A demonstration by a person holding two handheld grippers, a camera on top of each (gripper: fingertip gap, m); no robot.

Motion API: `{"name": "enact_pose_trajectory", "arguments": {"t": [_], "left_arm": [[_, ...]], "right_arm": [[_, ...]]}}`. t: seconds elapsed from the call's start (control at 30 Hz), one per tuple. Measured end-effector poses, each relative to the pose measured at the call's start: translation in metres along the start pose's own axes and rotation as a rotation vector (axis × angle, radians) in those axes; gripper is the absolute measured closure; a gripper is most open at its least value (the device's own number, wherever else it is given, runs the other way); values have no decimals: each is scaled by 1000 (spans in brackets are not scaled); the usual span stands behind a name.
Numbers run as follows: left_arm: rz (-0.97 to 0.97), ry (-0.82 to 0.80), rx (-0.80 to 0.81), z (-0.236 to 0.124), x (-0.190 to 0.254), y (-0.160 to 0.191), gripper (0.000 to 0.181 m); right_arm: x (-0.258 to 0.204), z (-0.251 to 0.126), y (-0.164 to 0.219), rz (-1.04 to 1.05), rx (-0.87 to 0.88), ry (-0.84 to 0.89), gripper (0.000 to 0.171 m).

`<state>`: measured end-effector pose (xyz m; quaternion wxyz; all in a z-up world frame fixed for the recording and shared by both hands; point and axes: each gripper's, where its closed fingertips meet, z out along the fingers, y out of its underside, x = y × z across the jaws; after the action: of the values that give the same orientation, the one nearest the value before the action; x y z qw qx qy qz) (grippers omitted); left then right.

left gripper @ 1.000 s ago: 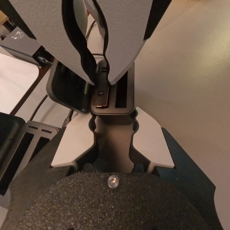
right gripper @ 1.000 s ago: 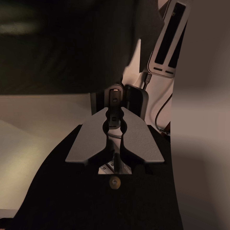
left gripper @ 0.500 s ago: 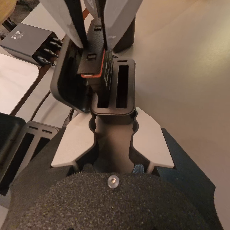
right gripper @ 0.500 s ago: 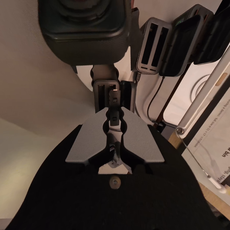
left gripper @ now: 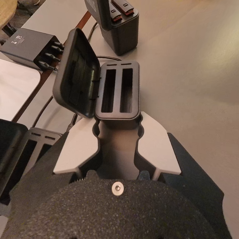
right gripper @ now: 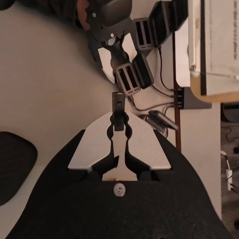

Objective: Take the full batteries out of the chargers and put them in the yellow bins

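Battery [right gripper: 118, 109], dark with a red-edged end, sits upright between the tips of your right gripper [right gripper: 118, 116]; the fingers [right gripper: 142, 142] are closed to a narrow gap and pinch its lower half, clear of the pale table [right gripper: 45, 77]. Just beyond it stands the charger [right gripper: 128, 80], lid swung open beside it and both slots empty.

In the left wrist view, your left gripper [left gripper: 118, 120] has its fingers [left gripper: 80, 146] spread about the width of this same charger [left gripper: 119, 90], one tip at each side of its near end; you cannot tell whether the pads press it. Its hinged lid [left gripper: 76, 72] stands open to the left. A second open charger [left gripper: 36, 144] lies at the near left. Farther back, a black power hub [left gripper: 28, 47] with plugged cables sits at the left, and a third charger [left gripper: 124, 31] holds two red-tipped batteries [left gripper: 122, 9]. No yellow bin can be made out in either view.
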<state>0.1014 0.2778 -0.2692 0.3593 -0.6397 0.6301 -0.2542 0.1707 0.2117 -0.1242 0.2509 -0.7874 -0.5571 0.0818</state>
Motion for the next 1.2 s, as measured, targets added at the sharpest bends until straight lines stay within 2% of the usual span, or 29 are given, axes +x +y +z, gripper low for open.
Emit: {"name": "enact_pose_trajectory", "arguments": {"t": [0.2, 0.3, 0.43, 0.6, 0.73, 1.0, 1.2], "left_arm": [[4, -6, 0, 0, 0, 0, 123], [2, -8, 3, -1, 0, 0, 123], [6, -12, -1, -2, 0, 1, 123], [20, -18, -12, -3, -2, 3, 123], [26, -19, -16, -5, -3, 4, 123], [36, -12, -37, -9, -2, 9, 123], [30, -5, -45, -11, -4, 12, 124]], "right_arm": [[0, -59, 47, 219, 106, 216, 158], [15, -91, 86, 371, 112, 383, 158], [37, -120, 155, 579, 29, 564, 158], [58, -123, 223, 630, -133, 637, 158], [73, -106, 252, 567, -254, 589, 158], [55, -51, 278, 426, -436, 199, 158], [60, -33, 293, 439, -488, 75, 158]]}}
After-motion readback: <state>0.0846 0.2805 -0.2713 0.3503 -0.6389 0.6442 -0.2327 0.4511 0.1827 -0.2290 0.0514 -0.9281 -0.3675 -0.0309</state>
